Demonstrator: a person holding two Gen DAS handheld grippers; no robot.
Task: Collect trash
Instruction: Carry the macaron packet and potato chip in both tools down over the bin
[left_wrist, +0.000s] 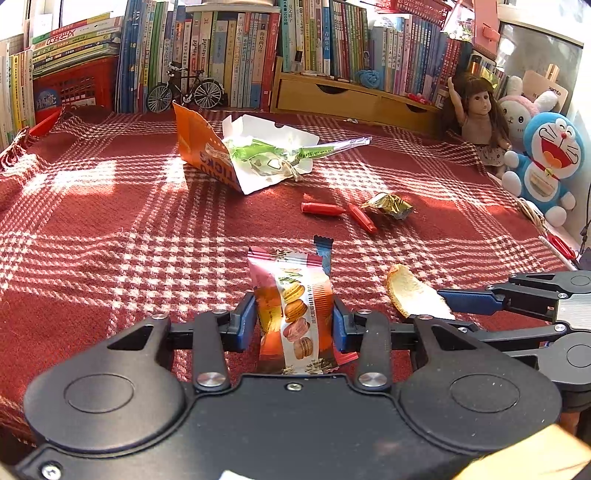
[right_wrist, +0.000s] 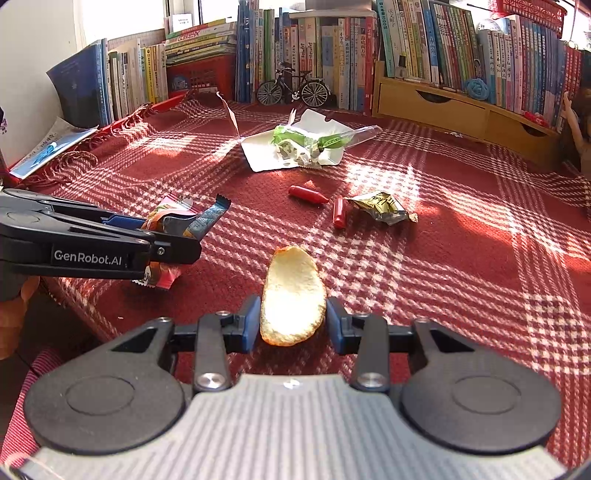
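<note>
A pink and orange macaron snack wrapper (left_wrist: 291, 310) stands between the blue pads of my left gripper (left_wrist: 293, 321), which is shut on it just above the red plaid cloth (left_wrist: 110, 240). In the right wrist view that gripper (right_wrist: 173, 236) holds the wrapper (right_wrist: 177, 218) at the left. A pale curved fruit peel (right_wrist: 291, 291) is pinched by my right gripper (right_wrist: 291, 321), shut on its sides. Further back lie two red caps (right_wrist: 308, 194), a gold wrapper (right_wrist: 380, 208), and an opened white box with a green wrapper (right_wrist: 295, 147).
Rows of books (left_wrist: 240, 55), a model bicycle (left_wrist: 184, 92) and a wooden drawer unit (left_wrist: 332, 96) line the back. A doll (left_wrist: 476, 118) and plush toys (left_wrist: 543, 162) stand at the right. The table's edge (right_wrist: 74, 302) drops off at the left in the right wrist view.
</note>
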